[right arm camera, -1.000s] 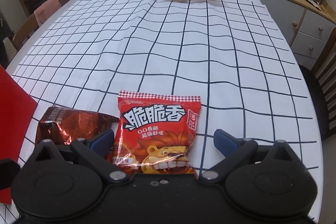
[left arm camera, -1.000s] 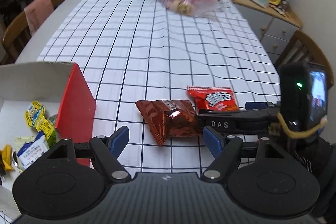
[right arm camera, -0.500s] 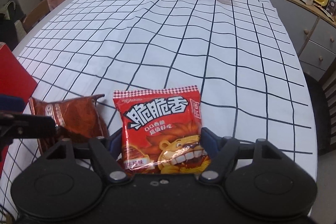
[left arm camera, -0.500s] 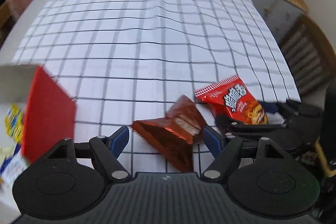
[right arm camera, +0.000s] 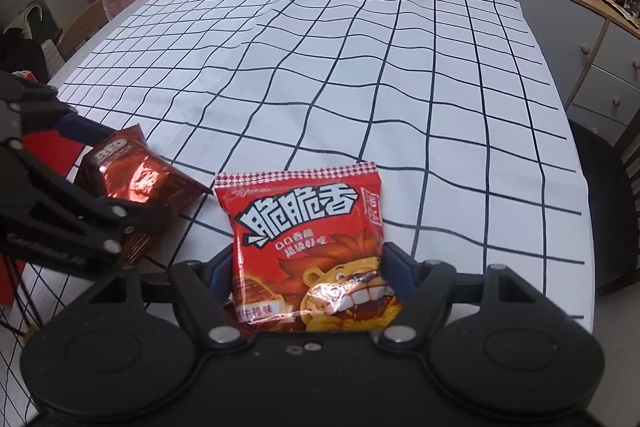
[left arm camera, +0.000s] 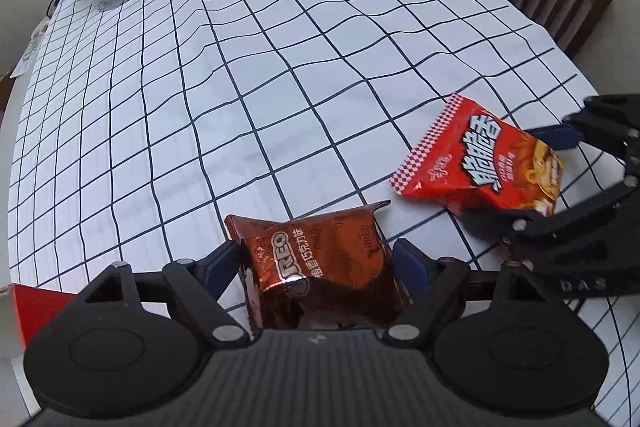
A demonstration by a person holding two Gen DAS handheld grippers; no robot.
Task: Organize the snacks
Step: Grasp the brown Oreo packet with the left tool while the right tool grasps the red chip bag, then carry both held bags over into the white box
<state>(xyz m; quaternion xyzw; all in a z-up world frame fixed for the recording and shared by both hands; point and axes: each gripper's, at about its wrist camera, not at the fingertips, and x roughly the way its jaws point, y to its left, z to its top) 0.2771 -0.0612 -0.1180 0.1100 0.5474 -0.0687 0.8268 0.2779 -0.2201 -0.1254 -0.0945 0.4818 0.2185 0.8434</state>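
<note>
Between the left gripper's (left arm camera: 316,261) just-widened jaws lies the brown Oreo packet (left arm camera: 320,267), unpinched; only the right wrist view shows the right gripper (right arm camera: 308,269) pinching the upright red lion snack bag (right arm camera: 308,247).

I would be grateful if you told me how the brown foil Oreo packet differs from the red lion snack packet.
The brown foil Oreo packet is dark, crinkled and reflective; the red lion snack packet is bright, smoother and boldly printed. The Oreo sits between the left gripper; the lion packet, the right gripper. Both are small sealed pouches.
</note>
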